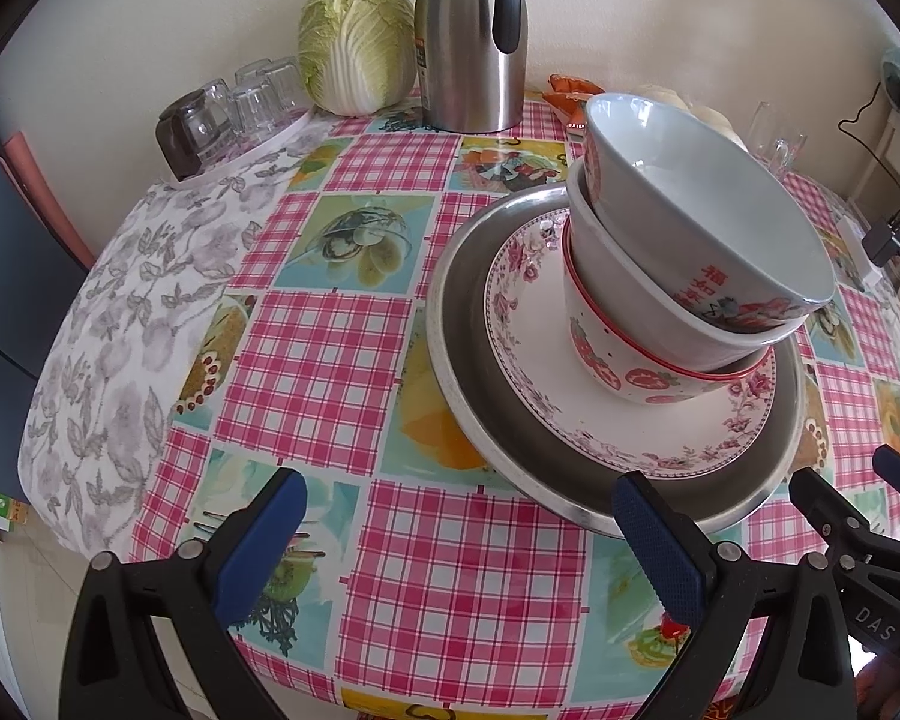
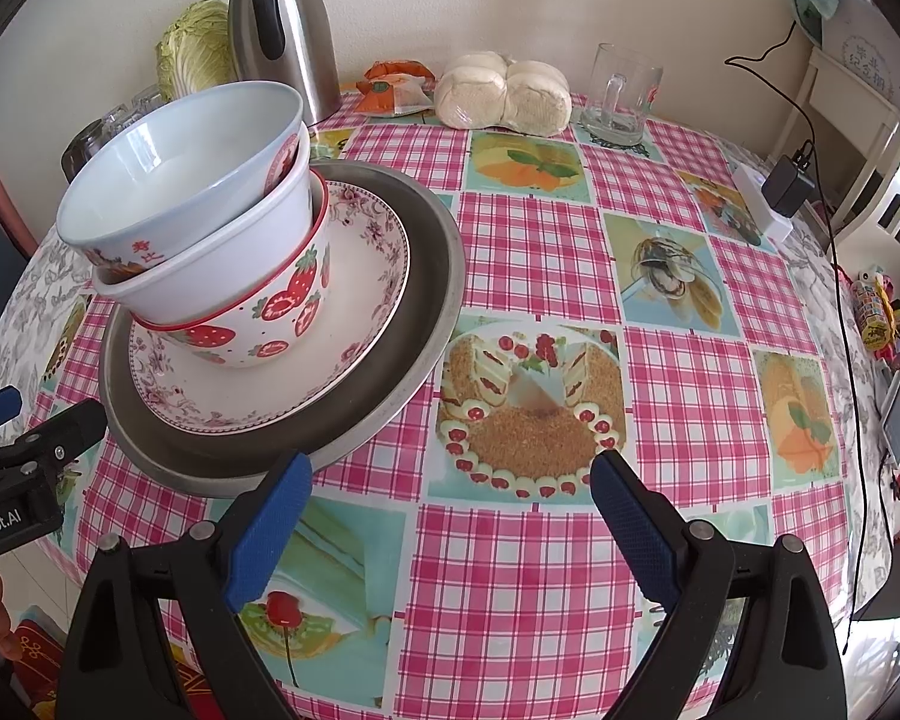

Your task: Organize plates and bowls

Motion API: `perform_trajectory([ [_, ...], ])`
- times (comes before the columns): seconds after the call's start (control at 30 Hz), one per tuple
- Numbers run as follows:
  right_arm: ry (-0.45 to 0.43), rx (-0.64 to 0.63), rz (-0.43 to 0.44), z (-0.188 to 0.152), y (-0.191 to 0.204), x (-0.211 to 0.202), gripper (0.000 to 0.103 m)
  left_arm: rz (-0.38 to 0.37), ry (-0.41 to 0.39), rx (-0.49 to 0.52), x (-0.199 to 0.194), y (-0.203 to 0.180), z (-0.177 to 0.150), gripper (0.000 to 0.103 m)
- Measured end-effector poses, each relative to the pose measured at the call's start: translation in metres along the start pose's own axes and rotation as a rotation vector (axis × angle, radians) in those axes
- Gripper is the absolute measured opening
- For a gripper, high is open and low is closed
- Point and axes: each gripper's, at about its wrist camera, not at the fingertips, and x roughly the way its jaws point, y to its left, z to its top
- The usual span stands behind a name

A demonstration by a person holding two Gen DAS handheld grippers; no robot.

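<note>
A stack stands on the checked tablecloth: a metal plate (image 1: 450,324) (image 2: 432,276), a floral plate (image 1: 528,324) (image 2: 366,276), then three nested bowls: a strawberry bowl (image 1: 606,372) (image 2: 282,312), a white bowl (image 1: 618,300) (image 2: 234,252) and a pale blue bowl (image 1: 708,204) (image 2: 180,162) on top, leaning. My left gripper (image 1: 459,510) is open and empty, in front of the stack's left edge. My right gripper (image 2: 450,486) is open and empty, in front and to the right of the stack. Each gripper shows in the other's view (image 1: 852,492) (image 2: 36,414).
A steel thermos jug (image 1: 474,42) (image 2: 288,30), a cabbage (image 1: 354,42) and upturned glasses (image 1: 240,108) stand at the back left. Wrapped buns (image 2: 504,93), an orange packet (image 2: 396,84) and a glass mug (image 2: 621,93) are at the back. A charger and cable (image 2: 786,180) lie right.
</note>
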Motion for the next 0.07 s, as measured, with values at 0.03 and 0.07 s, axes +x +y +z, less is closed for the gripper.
perform_trajectory([
  [0.03, 0.0, 0.0, 0.0, 0.0001, 0.0, 0.0, 0.094, -0.001, 0.003, -0.001, 0.0007, 0.0001, 0.0001, 0.103],
  [0.07, 0.0, 0.0, 0.0, 0.0001, 0.0, 0.0, 0.094, -0.002, 0.005, -0.003, 0.0013, -0.0007, -0.0004, 0.103],
])
